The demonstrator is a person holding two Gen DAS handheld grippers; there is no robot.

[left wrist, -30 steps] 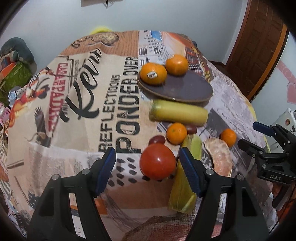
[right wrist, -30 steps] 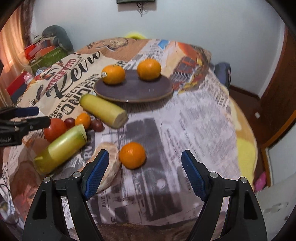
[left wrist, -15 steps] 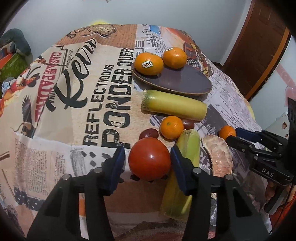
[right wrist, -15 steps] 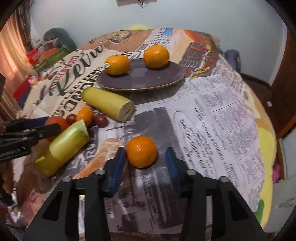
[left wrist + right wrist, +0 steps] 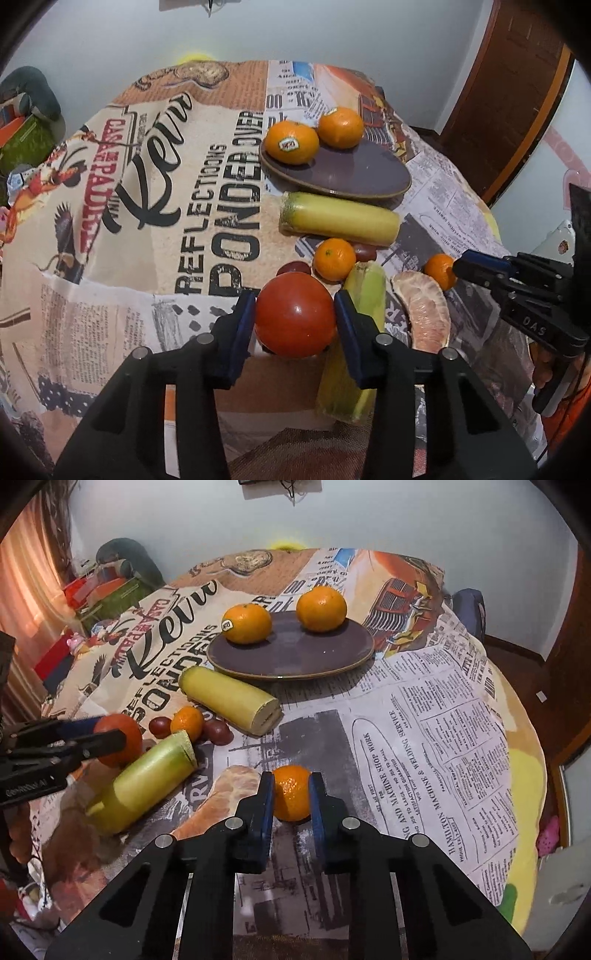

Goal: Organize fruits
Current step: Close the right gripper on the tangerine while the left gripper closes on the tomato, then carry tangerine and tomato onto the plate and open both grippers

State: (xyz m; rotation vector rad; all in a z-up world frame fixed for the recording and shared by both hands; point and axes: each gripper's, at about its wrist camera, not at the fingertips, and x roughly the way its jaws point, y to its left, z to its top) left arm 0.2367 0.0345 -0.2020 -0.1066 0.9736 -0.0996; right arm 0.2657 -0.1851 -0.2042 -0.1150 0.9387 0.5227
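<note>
Both grippers have just closed in: the left gripper (image 5: 295, 317) now pinches the tomato (image 5: 295, 314), the right gripper (image 5: 291, 794) a tangerine (image 5: 291, 792), each between its fingers on the desk (image 5: 424, 720). Lifting toward the plate (image 5: 314, 657) ahead looks next.

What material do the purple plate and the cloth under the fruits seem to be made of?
The purple plate looks like glazed ceramic: a smooth, slightly shiny face and a thin lighter rim, though coated plastic is possible. The cloth looks like printed woven fabric, matte, with newspaper patterns and soft folds at the table edge.
</note>
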